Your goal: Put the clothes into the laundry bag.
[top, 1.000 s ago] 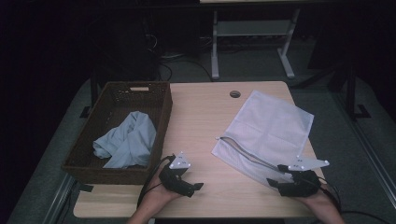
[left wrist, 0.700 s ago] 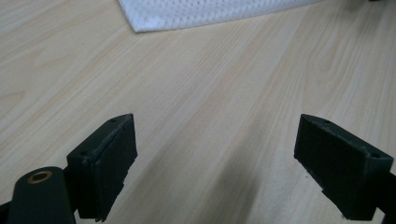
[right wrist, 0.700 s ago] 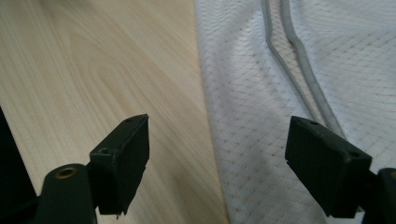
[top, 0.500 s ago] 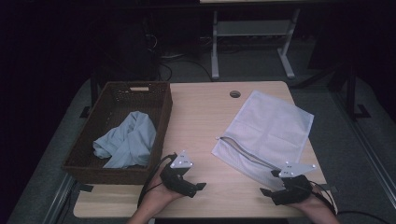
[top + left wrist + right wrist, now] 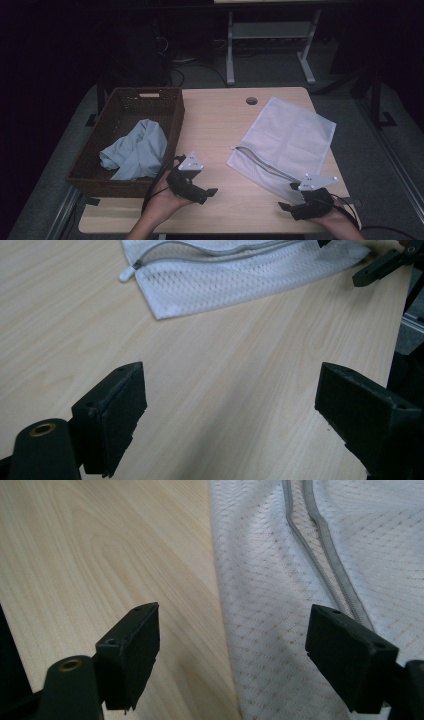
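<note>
A white mesh zip bag [image 5: 287,137] lies flat on the right half of the wooden table [image 5: 220,125], its grey zipper [image 5: 265,167] along the near side. My right gripper [image 5: 289,196] hovers at the bag's near corner. Its jaws have just been opening and stand wide, gripping nothing; the mesh bag [image 5: 320,580] and its zipper [image 5: 320,555] lie under them in the right gripper view. My left gripper [image 5: 205,194] is open over bare wood beside the basket, and the left gripper view [image 5: 230,410] looks toward the bag [image 5: 240,275].
A dark wicker basket [image 5: 125,100] stands at the table's left with a crumpled light blue cloth [image 5: 137,150] inside. A round cable hole [image 5: 251,100] sits near the far edge. The right gripper's finger [image 5: 380,267] shows far off in the left gripper view.
The left gripper has lifted a little off the table. The right gripper has drawn slightly back toward the near edge, and its jaws stand wider than before.
</note>
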The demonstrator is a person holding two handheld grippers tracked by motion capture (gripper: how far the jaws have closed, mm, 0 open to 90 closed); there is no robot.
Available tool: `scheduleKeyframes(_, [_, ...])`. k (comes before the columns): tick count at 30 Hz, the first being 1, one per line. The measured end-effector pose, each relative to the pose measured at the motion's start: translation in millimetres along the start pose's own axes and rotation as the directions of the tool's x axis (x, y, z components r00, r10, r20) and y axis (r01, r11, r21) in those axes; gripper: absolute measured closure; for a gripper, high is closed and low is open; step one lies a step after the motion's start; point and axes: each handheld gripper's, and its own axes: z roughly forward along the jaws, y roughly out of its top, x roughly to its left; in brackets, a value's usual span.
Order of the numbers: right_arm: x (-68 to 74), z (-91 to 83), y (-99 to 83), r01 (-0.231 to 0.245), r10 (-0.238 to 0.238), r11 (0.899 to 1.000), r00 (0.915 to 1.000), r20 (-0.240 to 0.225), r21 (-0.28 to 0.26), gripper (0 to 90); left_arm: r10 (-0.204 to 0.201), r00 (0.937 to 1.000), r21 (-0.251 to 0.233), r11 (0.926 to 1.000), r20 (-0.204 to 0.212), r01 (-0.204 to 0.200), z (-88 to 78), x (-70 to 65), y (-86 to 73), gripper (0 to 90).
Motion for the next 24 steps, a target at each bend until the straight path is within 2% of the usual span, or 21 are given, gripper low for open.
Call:
scheduleKeyframes(6, [-0.2, 0.6, -0.1, 0.002, -0.002, 1.0, 1.0, 0.003, 0.0, 20.8, 0.008, 0.9999, 0.002, 1.0, -0.011, -0.008, -13.6, 5.9, 10.2, 12.6])
scheduleKeyframes(12, [-1.0, -0.4, -0.2, 0.001, -0.001, 1.0, 1.0, 0.008, -0.001, 21.0, 0.007, 0.9991, -0.001, 1.0, -0.041, -0.007, -32.6, 17.9, 17.8, 12.6])
scheduleKeyframes(15, [-0.9, 0.0, -0.2, -0.003, 0.003, 1.0, 1.0, 0.009, 0.002, 21.0, 0.006, 0.9979, 0.004, 1.0, -0.064, -0.005, -46.7, 29.8, 22.8, 12.6])
scheduleKeyframes(16, [-0.9, 0.0, -0.2, -0.003, 0.003, 1.0, 1.0, 0.009, 0.002, 21.0, 0.006, 0.9979, 0.004, 1.0, -0.064, -0.005, -46.7, 29.8, 22.8, 12.7])
scheduleKeyframes(19, [-1.1, 0.5, 0.4, -0.002, 0.002, 1.0, 1.0, 0.007, -0.001, 21.0, 0.01, 0.995, 0.016, 0.9998, -0.1, -0.009, -60.6, 43.3, 25.8, 12.6])
scheduleKeyframes(20, [-1.1, 0.5, 0.4, -0.002, 0.002, 1.0, 1.0, 0.007, -0.001, 21.0, 0.01, 0.995, 0.016, 0.9998, -0.1, -0.009, -60.6, 43.3, 25.8, 12.6])
scheduleKeyframes(21, [-1.4, 1.0, 0.3, -0.002, 0.002, 1.0, 1.0, 0.006, 0.002, 21.0, 0.007, 0.993, 0.016, 0.9999, -0.118, -0.005, -67.5, 50.6, 26.4, 12.5])
scheduleKeyframes(23, [-1.1, 0.8, 0.0, -0.004, 0.004, 1.0, 1.0, 0.005, 0.001, 21.1, 0.002, 0.9918, 0.015, 0.9999, -0.128, 0.0, -70.7, 54.0, 26.6, 12.5])
scheduleKeyframes(24, [-0.9, 0.6, -0.1, -0.004, 0.004, 1.0, 1.0, 0.006, 0.002, 21.1, -0.002, 0.989, 0.014, 0.9999, -0.148, 0.004, -76.6, 60.3, 26.8, 12.5])
